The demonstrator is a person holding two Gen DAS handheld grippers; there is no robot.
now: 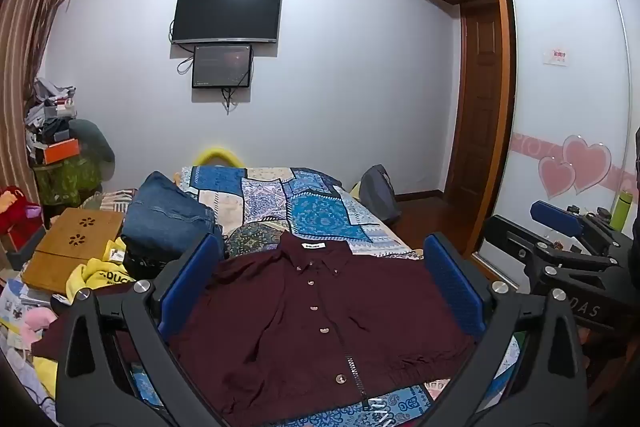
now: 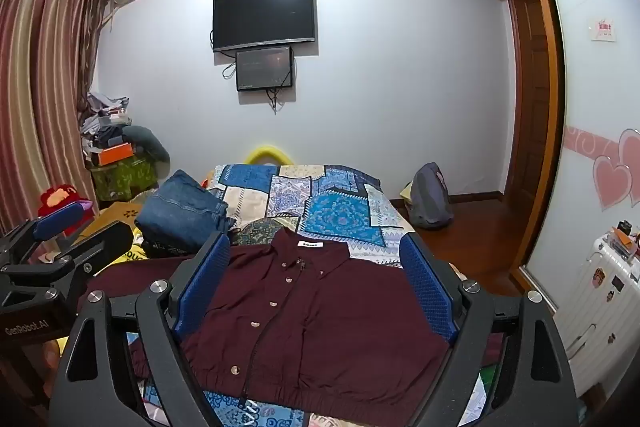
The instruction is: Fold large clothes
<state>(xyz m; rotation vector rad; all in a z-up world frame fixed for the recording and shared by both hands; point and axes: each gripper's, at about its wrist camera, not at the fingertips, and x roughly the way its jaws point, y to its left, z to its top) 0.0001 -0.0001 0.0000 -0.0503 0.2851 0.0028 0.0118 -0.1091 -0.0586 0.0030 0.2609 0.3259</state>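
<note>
Above the maroon shirt spread flat on the bed, left claw and right claw gape wide, holding nothing.

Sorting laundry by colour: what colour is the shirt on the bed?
Dark maroon shirt, clearest in the right wrist view.

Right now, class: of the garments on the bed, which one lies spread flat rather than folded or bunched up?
The maroon button-up shirt, laid open with collar and buttons facing up. The blue jeans sit folded in a stack, and the yellow garment is crumpled.

Each black hand-held gripper has blue textured pads and silver screws.
</note>
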